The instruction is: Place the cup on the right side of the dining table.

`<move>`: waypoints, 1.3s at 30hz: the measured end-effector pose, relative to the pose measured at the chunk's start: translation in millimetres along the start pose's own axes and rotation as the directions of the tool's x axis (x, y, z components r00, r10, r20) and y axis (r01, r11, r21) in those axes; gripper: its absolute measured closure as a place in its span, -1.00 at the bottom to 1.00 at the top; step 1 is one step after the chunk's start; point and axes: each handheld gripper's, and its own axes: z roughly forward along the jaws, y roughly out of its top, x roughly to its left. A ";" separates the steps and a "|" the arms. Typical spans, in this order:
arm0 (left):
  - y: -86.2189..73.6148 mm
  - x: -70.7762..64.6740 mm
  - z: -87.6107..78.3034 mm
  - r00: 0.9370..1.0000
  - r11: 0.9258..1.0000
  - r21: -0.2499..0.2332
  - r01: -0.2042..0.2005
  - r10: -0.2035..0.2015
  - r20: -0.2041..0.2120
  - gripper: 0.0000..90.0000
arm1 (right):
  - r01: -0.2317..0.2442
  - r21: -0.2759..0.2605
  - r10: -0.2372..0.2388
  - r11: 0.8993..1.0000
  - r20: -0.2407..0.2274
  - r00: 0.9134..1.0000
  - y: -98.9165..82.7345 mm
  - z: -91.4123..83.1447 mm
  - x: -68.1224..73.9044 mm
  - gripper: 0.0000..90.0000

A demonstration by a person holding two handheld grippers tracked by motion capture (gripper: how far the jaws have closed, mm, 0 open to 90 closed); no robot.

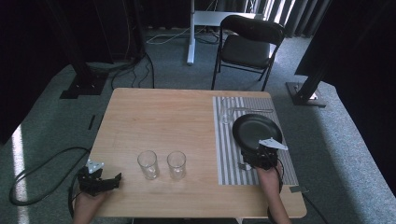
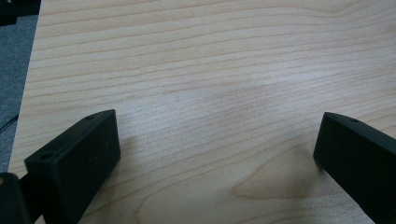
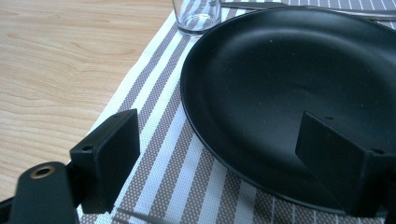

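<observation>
Both my grippers, left (image 1: 112, 181) and right (image 3: 219, 154), gaped empty; my right jaw overhung the black plate (image 3: 289, 88), so closing carelessly risked knocking it.

A black folding chair with a padded seat (image 1: 246, 46) stands on the grey carpet (image 1: 327, 140) beyond the table's far right edge. Left of it rises a white metal post (image 1: 190, 32). Black cables (image 1: 42, 172) loop over the floor at the near left, and dark curtains (image 1: 46, 28) hang behind.
</observation>
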 end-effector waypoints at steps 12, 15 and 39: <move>0.0 0.0 0.0 1.000 1.000 0.000 0.000 0.000 0.000 -0.98 | -0.006 0.002 0.006 1.000 0.018 1.000 -17.5 -21.8 -6.8 -0.70; 0.0 0.0 0.0 1.000 1.000 0.000 0.000 0.000 0.000 -0.98 | -0.014 0.005 0.014 1.000 0.019 1.000 -22.2 -26.8 -8.2 -0.70; 0.1 -0.1 -0.1 1.000 1.000 0.000 0.002 -0.002 0.001 -0.98 | -0.072 0.039 0.067 0.997 0.099 0.993 -68.9 -60.7 -25.9 -0.71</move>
